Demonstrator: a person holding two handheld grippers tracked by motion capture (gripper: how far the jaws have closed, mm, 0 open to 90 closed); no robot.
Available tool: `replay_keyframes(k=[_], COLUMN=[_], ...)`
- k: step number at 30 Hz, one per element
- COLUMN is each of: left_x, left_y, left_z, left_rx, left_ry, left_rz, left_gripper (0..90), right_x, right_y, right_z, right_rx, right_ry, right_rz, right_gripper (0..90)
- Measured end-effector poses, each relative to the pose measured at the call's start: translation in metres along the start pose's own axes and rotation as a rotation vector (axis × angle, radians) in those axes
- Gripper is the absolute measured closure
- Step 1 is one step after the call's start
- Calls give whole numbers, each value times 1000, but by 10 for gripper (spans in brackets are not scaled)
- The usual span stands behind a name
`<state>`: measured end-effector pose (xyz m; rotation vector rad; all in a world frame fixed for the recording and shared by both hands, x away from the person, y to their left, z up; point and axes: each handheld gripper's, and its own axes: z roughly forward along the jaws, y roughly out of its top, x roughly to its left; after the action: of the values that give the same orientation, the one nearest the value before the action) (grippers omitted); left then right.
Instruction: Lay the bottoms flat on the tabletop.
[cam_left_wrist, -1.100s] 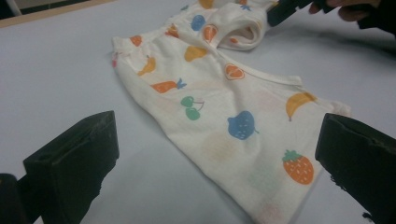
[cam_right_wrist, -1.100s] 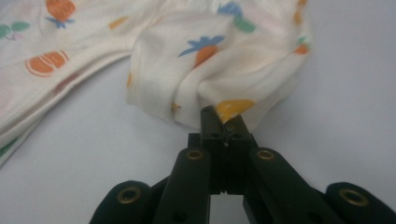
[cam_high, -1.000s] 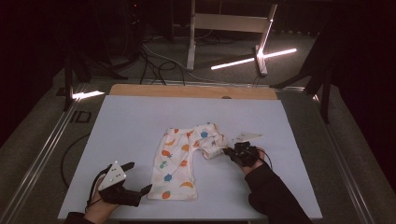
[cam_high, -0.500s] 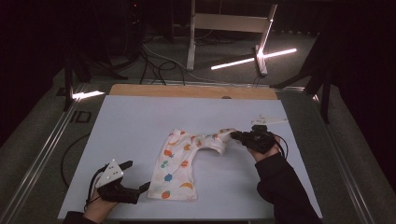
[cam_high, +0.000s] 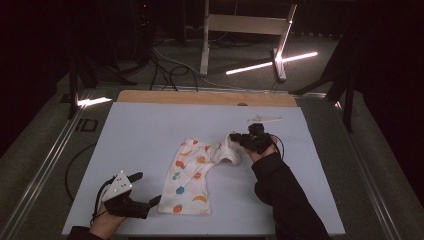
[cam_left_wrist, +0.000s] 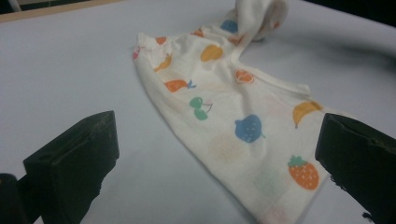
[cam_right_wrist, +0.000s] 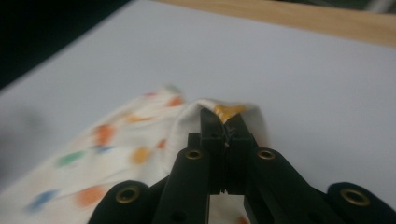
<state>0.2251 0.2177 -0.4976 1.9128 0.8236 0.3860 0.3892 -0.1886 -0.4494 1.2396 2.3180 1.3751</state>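
A small white garment (cam_high: 192, 175) printed with coloured fruit lies on the pale blue table top (cam_high: 150, 135), its lower leg flat and its upper part pulled out to the right. My right gripper (cam_high: 236, 139) is shut on the garment's bunched right end (cam_right_wrist: 224, 112), lifting it slightly. My left gripper (cam_high: 146, 189) stands open at the garment's lower left corner, its fingers (cam_left_wrist: 74, 158) apart on either side of the printed cloth (cam_left_wrist: 233, 121), with nothing pinched between them.
A wooden strip (cam_high: 205, 98) edges the far side of the table. A thin white stick-like object (cam_high: 265, 120) lies just beyond my right gripper. Metal rails (cam_high: 45, 160) run along the table's left side. Dark floor with cables and lit tubes lies behind.
My right gripper has carried the garment's end up and to the right, stretching the cloth out. My left gripper has stayed near the lower left corner.
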Motion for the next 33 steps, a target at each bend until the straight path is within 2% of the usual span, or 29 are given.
replay_keyframes(k=[2, 7, 11, 12, 13, 15, 16, 19, 22, 26, 28, 30, 31, 32, 33], left_x=[0, 2, 2, 2, 2, 1, 1, 2, 1, -1, -1, -1, -1, -1, -1], left_y=[0, 0, 0, 0, 0, -1, -1, 0, 0, 0, 1, 1, 1, 1, 1], left_z=[0, 0, 0, 0, 0, 1, 0, 0, 0, 1, 1, 2, 2, 1, 1], left_rx=[-2, -2, 1, 0, 0, 6, 5, -1, 1, 7, 5, 6, 10, 9, 7], left_ry=[1, 4, 8, 9, 9, 8, 8, 13, 12, 8, 8, 8, 6, 7, 9], left_rz=[-4, -5, -4, -3, -3, -2, -1, -5, -1, 7, 7, 10, 12, 14, 14], left_gripper=[3, 4, 4, 4, 4, 3, 4, 4, 4, 3, 4, 4, 4, 4, 4], right_x=[-7, -24, -36, -39, -39, -43, -43, -38, -25, -9, -4, -4, -2, 0, 2], right_y=[2, 0, -4, -6, -6, -11, -13, -18, -27, -47, -57, -63, -66, -68, -69], right_z=[4, 13, 21, 22, 22, 20, 18, 5, -8, -16, -14, -12, -11, -9, -7], right_rx=[-10, 20, 64, 81, 81, 91, 90, 54, 37, 78, 128, 150, 157, 167, 173], right_ry=[-69, -164, -220, -249, -249, -274, -278, -264, -220, -173, -171, -148, -128, -129, -129], right_rz=[3, 14, 14, 8, 8, 2, 6, -1, -13, -51, -84, -70, -58, -72, -82], right_gripper=[896, 891, 765, 731, 731, 638, 637, 615, 625, 661, 668, 666, 645, 588, 578])
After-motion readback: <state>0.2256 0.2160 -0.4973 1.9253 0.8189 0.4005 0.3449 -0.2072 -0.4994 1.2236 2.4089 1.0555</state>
